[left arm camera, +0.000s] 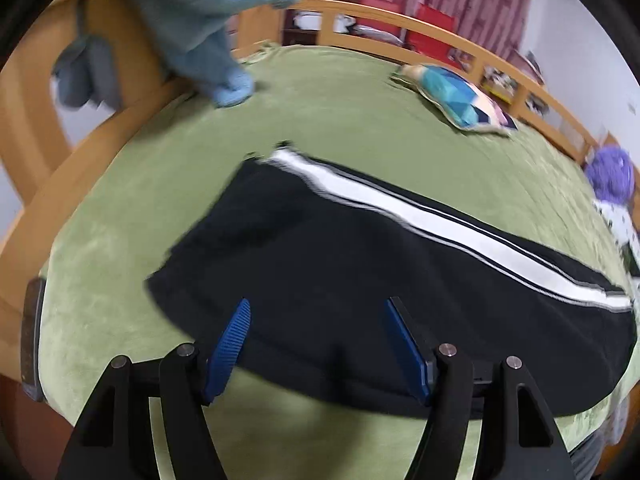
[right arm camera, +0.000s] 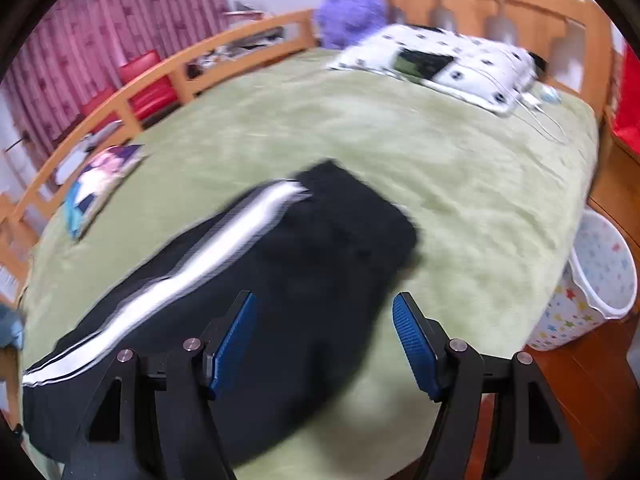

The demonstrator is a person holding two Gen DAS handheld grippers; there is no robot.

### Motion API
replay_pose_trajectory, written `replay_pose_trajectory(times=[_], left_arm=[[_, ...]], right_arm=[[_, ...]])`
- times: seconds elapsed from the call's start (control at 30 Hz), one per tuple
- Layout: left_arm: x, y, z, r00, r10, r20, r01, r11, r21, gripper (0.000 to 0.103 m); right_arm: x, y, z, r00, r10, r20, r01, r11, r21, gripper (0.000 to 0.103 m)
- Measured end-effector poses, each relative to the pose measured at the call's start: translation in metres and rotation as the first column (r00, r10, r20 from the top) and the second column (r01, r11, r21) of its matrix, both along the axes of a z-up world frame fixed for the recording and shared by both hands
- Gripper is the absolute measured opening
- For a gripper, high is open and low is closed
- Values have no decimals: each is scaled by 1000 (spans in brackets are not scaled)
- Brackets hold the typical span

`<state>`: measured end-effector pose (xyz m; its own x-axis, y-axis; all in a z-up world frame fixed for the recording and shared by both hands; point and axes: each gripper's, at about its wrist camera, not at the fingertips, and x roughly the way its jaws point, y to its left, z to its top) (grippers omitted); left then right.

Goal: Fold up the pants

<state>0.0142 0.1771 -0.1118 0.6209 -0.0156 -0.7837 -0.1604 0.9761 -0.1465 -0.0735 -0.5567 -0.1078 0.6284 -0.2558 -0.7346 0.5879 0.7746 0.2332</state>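
Black fabric pants with white side stripe (left arm camera: pixel 360 264): lying flat on green bed blanket (left arm camera: pixel 320 100), folded lengthwise, beneath both claws. Left claw (left arm camera: pixel 318 344) and right claw (right arm camera: pixel 324 340): released, empty. Remaining: crosswise folds.

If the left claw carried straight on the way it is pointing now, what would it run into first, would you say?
Most likely the black pants lying flat on the green blanket. The left claw is open with nothing between its fingers, angled down at the dark fabric below the white stripe. Blur leaves the gap uncertain.
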Motion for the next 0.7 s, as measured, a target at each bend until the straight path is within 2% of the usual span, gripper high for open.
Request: replay_pose_trajectory(times=[0.1, 0.27, 0.37, 0.43, 0.5, 0.53, 0.57, 0.6, 0.63, 0.7], left_arm=[[-3, 31, -8, 1000, 13, 12, -12, 998, -60, 65], [15, 54, -17, 999, 9, 31, -6, 996, -92, 65], [37, 64, -35, 999, 45, -25, -48, 992, -121, 64], [48, 67, -48, 995, 70, -68, -78, 990, -115, 61], [58, 69, -66, 986, 113, -120, -127, 985, -117, 52], [60, 69, -69, 986, 120, -115, -135, 982, -132, 51], [62, 69, -71, 988, 128, -92, -141, 977, -158, 44], [64, 70, -72, 988, 134, -83, -146, 975, -166, 26], [67, 70, -73, 987, 137, -83, -149, 974, -169, 16], [75, 75, -72, 985, 142, -102, -160, 967, -196, 6]], right_arm=[[13, 40, 13, 999, 49, 15, -49, 999, -14, 70], [47, 117, 17, 987, 160, -3, -160, 987, -2, 69], [63, 160, 11, 973, 225, -48, -226, 974, -17, 69], [69, 179, 7, 964, 255, -79, -258, 966, -29, 69], [72, 198, 2, 952, 283, -113, -289, 956, -44, 69], [73, 206, -1, 948, 292, -126, -300, 953, -49, 69], [74, 211, -4, 945, 297, -136, -306, 951, -48, 69], [75, 214, -5, 943, 300, -144, -310, 950, -46, 69], [75, 218, -7, 941, 303, -151, -313, 949, -43, 69], [75, 219, -8, 941, 303, -148, -311, 950, -35, 69]])
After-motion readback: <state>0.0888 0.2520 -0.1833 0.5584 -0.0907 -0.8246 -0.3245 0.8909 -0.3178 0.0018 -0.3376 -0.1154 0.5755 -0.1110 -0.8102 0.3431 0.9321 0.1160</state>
